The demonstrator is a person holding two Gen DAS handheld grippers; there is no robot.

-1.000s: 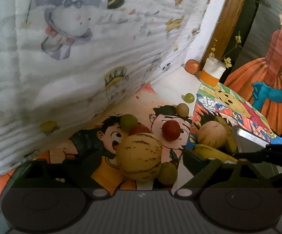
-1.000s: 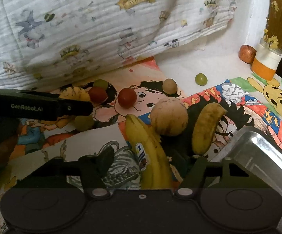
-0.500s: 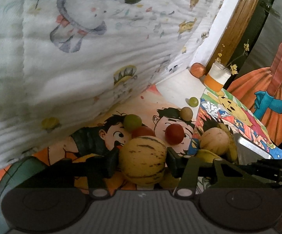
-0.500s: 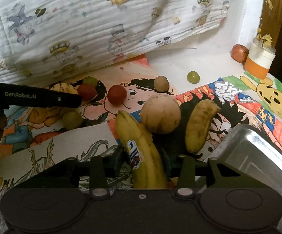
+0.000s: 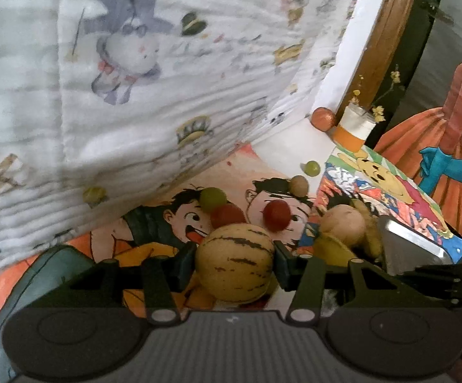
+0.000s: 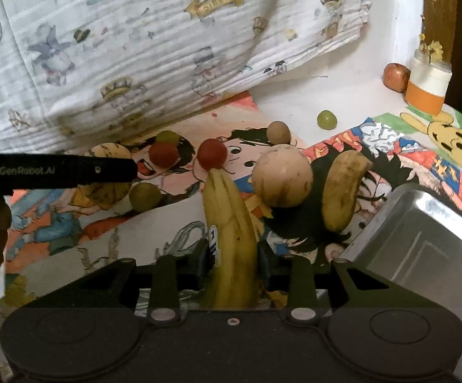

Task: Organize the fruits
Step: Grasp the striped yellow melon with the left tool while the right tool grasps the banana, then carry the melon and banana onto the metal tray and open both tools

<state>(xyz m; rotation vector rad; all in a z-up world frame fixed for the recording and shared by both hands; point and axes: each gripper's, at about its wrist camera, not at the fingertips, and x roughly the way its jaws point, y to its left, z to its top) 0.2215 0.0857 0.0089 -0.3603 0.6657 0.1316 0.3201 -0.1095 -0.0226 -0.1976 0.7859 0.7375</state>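
Gripping is in progress on both sides; the left gripper (image 5: 234, 263) has its two pads against the flanks of a striped yellow melon (image 5: 234, 263), and its jaws stand part-way open at the width of that fruit; the right gripper (image 6: 233, 257) has a banana (image 6: 231, 229) between its pads, and its jaws are closing narrowly on the fruit, with the pads at both sides of it.

Fruit positions on the cartoon-printed mat (image 6: 71, 233), as seen from the right wrist camera: a tan round fruit (image 6: 282, 175) lies just beside the held banana on its right; a second, shorter banana (image 6: 341, 191) lies to the right of that fruit, near the corner of a metal tray (image 6: 422, 236); two red tomatoes (image 6: 211, 153) lie beyond the banana tip; a small brown ball (image 6: 278, 131) lies behind them; a green grape (image 6: 326, 119) rests on the white surface, apart from the rest; an olive-green fruit (image 6: 144, 195) lies just beside the melon.

Background items: a printed quilt (image 6: 135, 48) hangs down to the far edge of the mat; a cup with an orange band (image 6: 427, 86) stands at the far right corner, with a reddish fruit (image 6: 396, 76) touching or just beside it.

The tray holds no fruit in the part that shows.
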